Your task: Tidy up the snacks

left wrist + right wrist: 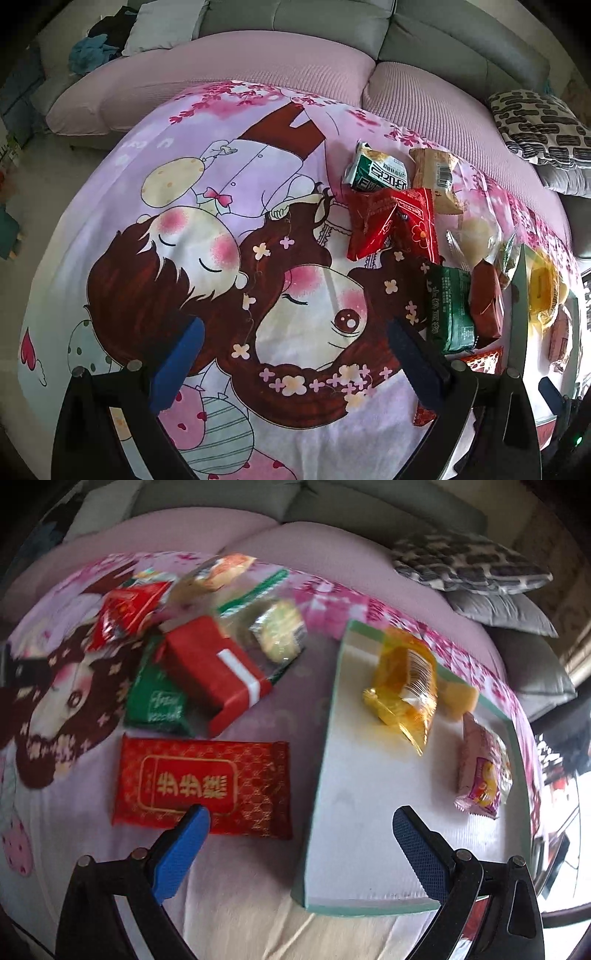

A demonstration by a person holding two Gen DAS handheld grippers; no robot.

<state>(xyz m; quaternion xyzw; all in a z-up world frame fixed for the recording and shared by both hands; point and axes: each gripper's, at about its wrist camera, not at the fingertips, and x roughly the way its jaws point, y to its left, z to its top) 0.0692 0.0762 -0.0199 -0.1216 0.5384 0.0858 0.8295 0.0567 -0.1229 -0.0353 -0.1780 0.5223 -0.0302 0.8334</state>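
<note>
Snack packets lie scattered on a cartoon-print cloth (pixel 221 221). In the right wrist view a shallow green-rimmed tray (pixel 369 812) holds a yellow packet (pixel 402 686) and a pink packet (pixel 480 771). Left of the tray lie a flat red packet with gold lettering (pixel 203 786), a red box (pixel 214 668), a green packet (pixel 155 698) and a clear-wrapped cake (pixel 279 631). My right gripper (pixel 301 818) hangs open and empty above the tray's near left corner. My left gripper (pixel 295 328) is open over bare cloth, left of a green packet (pixel 448 310) and a red bag (pixel 395 221).
A grey sofa with pink seat covers (pixel 258 74) runs behind the cloth. A black-and-white patterned cushion (pixel 535 125) rests at the right end. Clothes (pixel 96 48) are heaped at the sofa's far left. More packets, green-white (pixel 376 170) and tan (pixel 437 177), lie near the cloth's far edge.
</note>
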